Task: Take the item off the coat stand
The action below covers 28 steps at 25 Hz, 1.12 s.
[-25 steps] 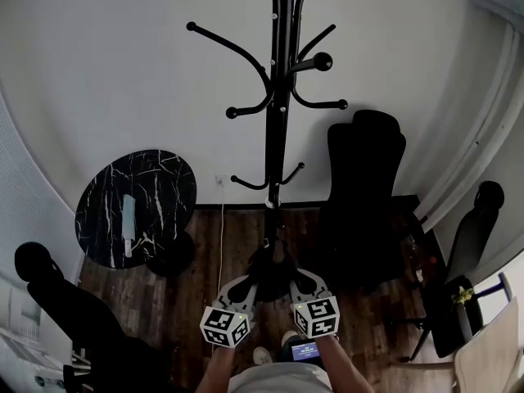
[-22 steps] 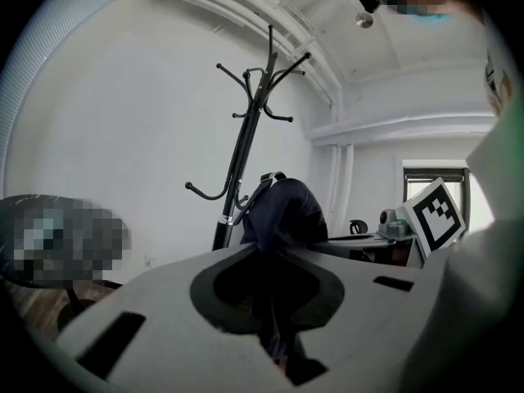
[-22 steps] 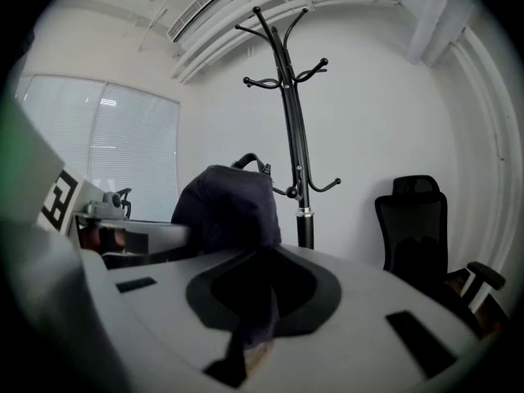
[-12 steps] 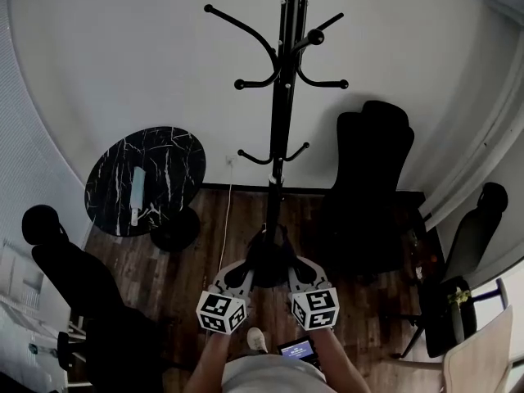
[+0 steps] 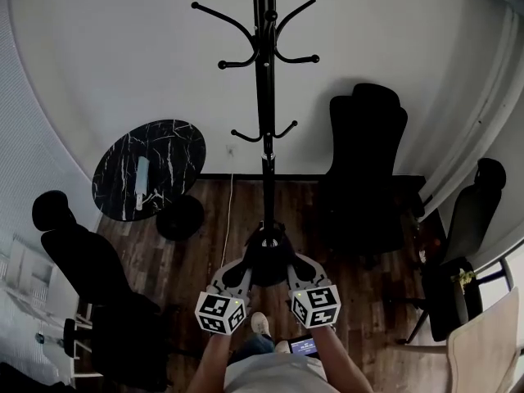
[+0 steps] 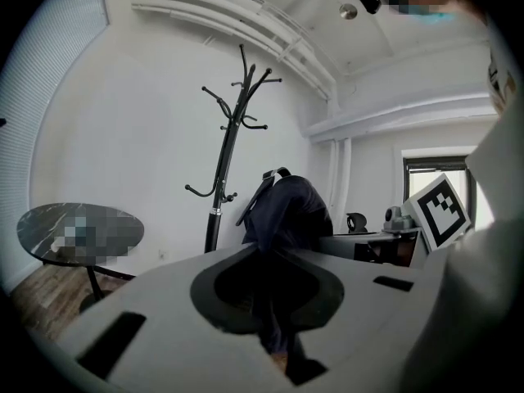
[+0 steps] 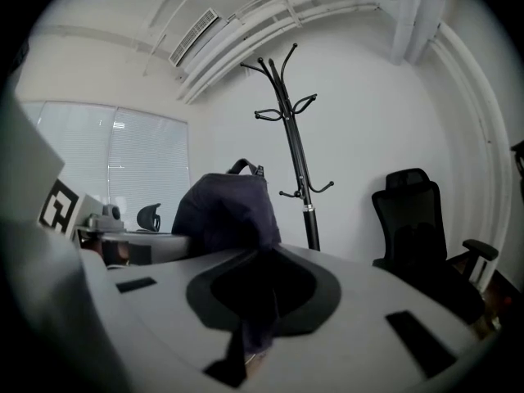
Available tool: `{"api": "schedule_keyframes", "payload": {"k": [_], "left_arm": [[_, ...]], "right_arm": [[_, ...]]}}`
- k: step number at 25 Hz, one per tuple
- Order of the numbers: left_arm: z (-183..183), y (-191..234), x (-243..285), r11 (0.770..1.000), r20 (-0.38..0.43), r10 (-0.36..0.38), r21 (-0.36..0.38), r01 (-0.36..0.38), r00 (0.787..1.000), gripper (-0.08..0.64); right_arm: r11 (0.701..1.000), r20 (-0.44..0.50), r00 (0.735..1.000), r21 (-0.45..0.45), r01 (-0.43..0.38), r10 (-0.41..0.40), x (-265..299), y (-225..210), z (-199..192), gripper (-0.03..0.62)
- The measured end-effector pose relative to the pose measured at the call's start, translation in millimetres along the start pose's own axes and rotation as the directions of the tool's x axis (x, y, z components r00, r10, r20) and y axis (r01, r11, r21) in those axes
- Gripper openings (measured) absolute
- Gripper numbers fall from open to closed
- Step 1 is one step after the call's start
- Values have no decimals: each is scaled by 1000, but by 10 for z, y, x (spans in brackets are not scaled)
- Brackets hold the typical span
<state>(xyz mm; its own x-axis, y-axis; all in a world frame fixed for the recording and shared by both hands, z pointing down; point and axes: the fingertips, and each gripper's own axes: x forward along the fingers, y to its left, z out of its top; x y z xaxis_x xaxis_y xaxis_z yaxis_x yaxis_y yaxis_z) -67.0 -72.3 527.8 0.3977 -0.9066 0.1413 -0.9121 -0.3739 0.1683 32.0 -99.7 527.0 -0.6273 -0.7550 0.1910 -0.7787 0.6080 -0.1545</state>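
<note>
While bag (image 5: 266,256) is clamped, chair (image 5: 364,162), table (image 5: 173,155) nearby

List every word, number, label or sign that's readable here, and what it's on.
No text here can be read.
Small screen at the person's waist: lit, print too small to read.
Left marker cube and right marker cube: black-and-white square patterns only, no letters or digits.
Dark bag: no label visible.
</note>
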Motion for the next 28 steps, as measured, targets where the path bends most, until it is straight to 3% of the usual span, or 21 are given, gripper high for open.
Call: {"api": "schedule_keyframes", "payload": {"k": [11, 28], "left_arm": [[-37, -202, -189, 1000, 19, 23, -11, -23, 1000, 29], [85, -104, -152, 1000, 30, 10, 16, -10, 999, 29]], "right_arm": [[999, 19, 1000, -35, 10, -9, -317, 79, 8, 26], [998, 43, 999, -57, 16, -14, -219, 106, 107, 26]]}}
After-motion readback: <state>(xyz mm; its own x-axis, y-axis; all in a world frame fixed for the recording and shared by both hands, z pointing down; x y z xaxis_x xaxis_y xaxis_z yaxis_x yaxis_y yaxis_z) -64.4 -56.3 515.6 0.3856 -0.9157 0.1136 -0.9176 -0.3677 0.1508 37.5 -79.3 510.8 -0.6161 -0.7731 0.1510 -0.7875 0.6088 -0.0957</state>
